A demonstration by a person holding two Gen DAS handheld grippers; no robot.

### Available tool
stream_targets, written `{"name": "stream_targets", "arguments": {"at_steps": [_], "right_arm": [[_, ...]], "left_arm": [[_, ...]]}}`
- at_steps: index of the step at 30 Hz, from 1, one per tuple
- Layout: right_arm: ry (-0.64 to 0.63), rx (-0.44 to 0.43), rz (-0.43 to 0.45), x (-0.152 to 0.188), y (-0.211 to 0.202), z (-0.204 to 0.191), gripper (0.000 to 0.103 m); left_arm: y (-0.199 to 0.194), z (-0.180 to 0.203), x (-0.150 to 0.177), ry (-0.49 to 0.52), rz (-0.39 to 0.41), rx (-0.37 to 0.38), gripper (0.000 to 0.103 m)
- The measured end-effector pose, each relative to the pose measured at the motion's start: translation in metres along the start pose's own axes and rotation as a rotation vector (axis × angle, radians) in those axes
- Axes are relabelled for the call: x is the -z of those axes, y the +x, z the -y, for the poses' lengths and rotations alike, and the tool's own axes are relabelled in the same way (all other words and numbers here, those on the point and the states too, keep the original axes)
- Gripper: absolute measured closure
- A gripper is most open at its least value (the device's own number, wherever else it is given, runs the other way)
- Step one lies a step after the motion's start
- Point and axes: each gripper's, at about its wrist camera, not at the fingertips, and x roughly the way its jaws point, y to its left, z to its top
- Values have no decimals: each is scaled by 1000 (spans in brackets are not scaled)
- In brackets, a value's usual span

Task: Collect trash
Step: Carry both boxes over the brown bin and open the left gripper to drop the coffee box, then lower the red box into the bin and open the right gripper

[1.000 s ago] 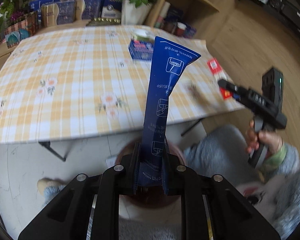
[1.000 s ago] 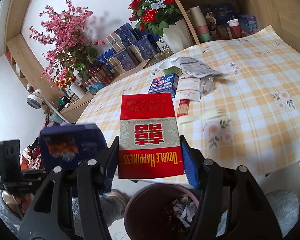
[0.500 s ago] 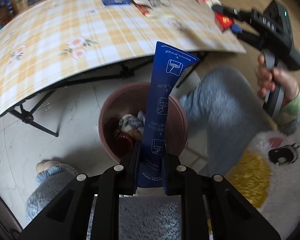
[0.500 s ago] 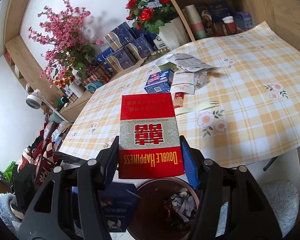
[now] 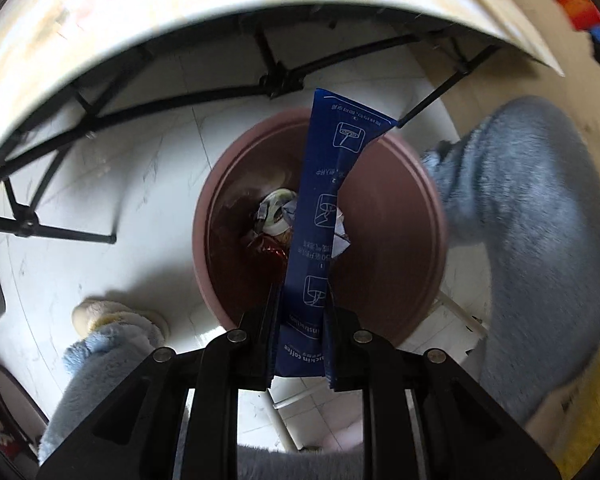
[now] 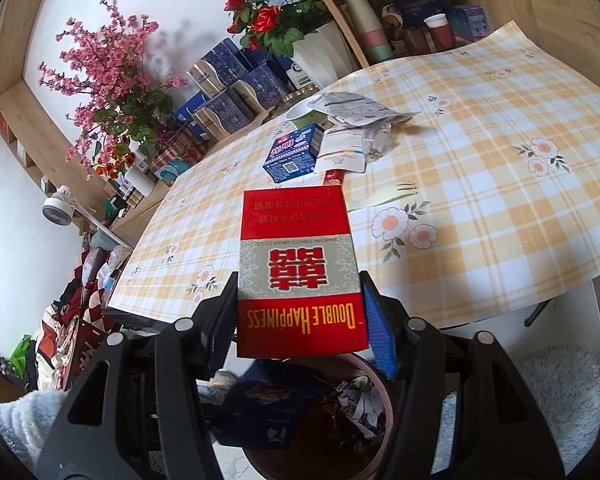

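Left wrist view: blue coffee sachet (image 5: 320,216) clamped low between the fingers of the left gripper (image 5: 300,344), standing out along them and pointing down over the open mouth of the brown bin (image 5: 412,208). Crumpled wrappers and paper scraps (image 5: 274,216) already lying at the bottom of that bin. Black folding legs (image 5: 272,80) of the table just beyond the bin's far rim, with the table edge curving overhead. Fluffy blue trouser leg (image 5: 532,216) pressed close against the bin's right side; slippered foot (image 5: 112,320) on the white tile floor to the left.

Right wrist view: red cigarette pack (image 6: 298,276) gripped across its width by the right gripper (image 6: 300,320), pads tight against both long sides, held above the near edge of the checked tablecloth (image 6: 500,184) with the same bin (image 6: 372,400) directly underneath. Blurred blue sachet (image 6: 272,412) visible below, at the bin's left side. Further along the cloth, toward the far edge: blue box (image 6: 294,154), white packet (image 6: 342,150), crinkled silver wrapper (image 6: 356,108), green cup (image 6: 306,114), pale plastic fork (image 6: 384,196). Behind the table, red roses (image 6: 272,12), pink blossom branches (image 6: 108,80) and stacked blue boxes (image 6: 236,80).
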Motion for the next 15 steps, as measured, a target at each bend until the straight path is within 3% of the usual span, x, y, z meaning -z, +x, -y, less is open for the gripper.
{"name": "stream_targets", "arguments": {"at_steps": [8,10,12,15], "right_arm": [[12,11,-11,2,2,6,45],[7,10,-13,3,3,5,45],[0,11,-16,3,3,3,45],[-21,12,-25,6,5,0,45]], "left_arm": [[32,-6,-14,-38,-25,-55,83],[29,-8,-16,-47,-1,-58,77],[19,-12,-20,-84,38,-16,66],[-7,-13,-23,-92,127,-15,60]]}}
